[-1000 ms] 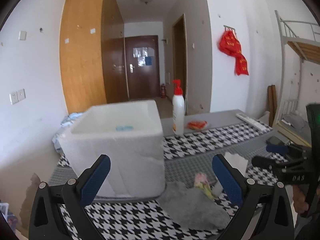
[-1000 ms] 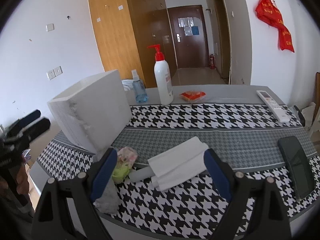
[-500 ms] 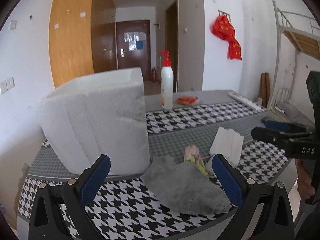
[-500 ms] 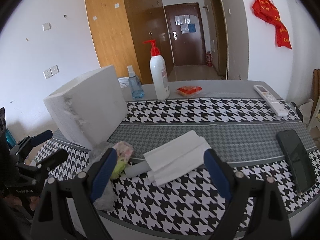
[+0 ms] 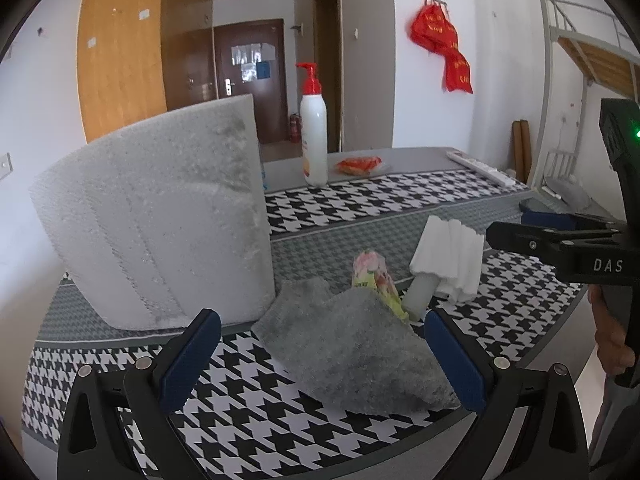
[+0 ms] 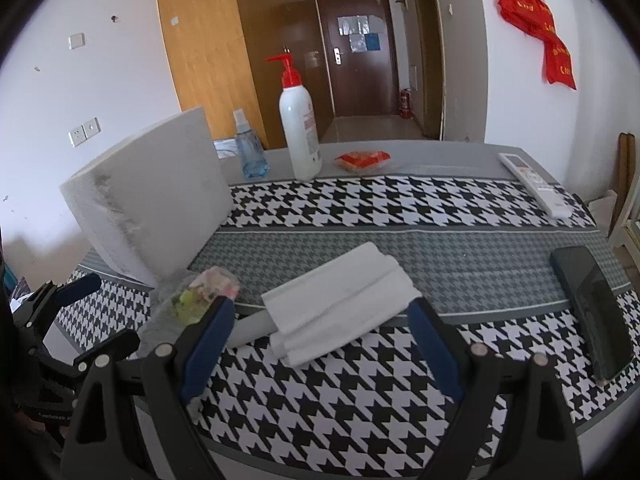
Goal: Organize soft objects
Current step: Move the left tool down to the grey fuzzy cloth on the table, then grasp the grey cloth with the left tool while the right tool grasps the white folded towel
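A grey fluffy cloth lies on the houndstooth table cover, right in front of my open, empty left gripper. A small floral packet and a grey-white tube lie behind it, next to a folded white towel. A white foam box stands at the left. My right gripper is open and empty, just short of the white towel; the packet lies to its left. The foam box stands behind.
A red-capped pump bottle, a blue spray bottle, an orange packet and a white remote stand at the back. A black phone lies at the right. The table's front edge is close below.
My left gripper has dropped lower and moved in toward the grey cloth, so the box's open top is out of sight. My right gripper has edged closer to the white towel.
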`<state>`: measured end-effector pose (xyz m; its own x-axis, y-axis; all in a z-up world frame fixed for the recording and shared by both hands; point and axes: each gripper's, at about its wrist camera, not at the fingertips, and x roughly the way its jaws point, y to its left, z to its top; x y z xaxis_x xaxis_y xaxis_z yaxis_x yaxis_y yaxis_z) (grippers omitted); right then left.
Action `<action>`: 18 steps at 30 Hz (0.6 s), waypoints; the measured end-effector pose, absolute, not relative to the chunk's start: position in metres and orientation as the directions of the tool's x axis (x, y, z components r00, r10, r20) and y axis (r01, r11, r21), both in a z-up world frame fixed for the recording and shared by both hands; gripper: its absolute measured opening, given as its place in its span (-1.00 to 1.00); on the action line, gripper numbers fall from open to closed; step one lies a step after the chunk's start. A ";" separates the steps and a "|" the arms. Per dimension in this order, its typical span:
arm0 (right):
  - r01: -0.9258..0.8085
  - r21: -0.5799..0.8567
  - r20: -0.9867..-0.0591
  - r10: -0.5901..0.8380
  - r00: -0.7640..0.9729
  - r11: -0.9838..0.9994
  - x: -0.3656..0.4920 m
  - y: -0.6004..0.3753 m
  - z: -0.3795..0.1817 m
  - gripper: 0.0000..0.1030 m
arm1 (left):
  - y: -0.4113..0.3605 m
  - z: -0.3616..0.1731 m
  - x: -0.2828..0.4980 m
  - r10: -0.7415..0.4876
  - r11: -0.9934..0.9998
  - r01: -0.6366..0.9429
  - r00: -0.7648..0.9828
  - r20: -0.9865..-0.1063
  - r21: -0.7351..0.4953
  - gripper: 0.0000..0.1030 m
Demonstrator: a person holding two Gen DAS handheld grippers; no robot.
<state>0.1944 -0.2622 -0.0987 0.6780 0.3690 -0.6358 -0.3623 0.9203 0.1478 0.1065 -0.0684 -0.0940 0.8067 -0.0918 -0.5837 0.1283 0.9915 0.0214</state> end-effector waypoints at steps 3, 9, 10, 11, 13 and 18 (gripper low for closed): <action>-0.355 0.132 -0.648 0.352 0.676 0.926 0.196 -0.261 -0.101 0.77 | -0.068 -0.099 0.109 -0.101 0.990 0.139 0.794 -0.600 0.018 0.98; -0.345 0.115 -0.659 0.332 0.675 0.931 0.200 -0.261 -0.102 0.77 | -0.064 -0.106 0.114 -0.123 0.988 0.154 0.770 -0.626 -0.005 0.98; -0.344 0.115 -0.659 0.331 0.675 0.932 0.200 -0.261 -0.102 0.77 | -0.065 -0.107 0.114 -0.126 0.988 0.157 0.768 -0.628 -0.006 0.98; -0.344 0.115 -0.659 0.331 0.675 0.932 0.201 -0.261 -0.102 0.77 | -0.065 -0.107 0.115 -0.127 0.987 0.159 0.768 -0.628 -0.006 0.97; -0.340 0.117 -0.659 0.329 0.676 0.933 0.201 -0.262 -0.101 0.77 | -0.067 -0.109 0.115 -0.137 0.985 0.170 0.762 -0.633 -0.008 0.94; -0.335 0.115 -0.668 0.323 0.670 0.935 0.205 -0.262 -0.104 0.77 | -0.071 -0.116 0.119 -0.161 0.980 0.201 0.733 -0.661 -0.017 0.70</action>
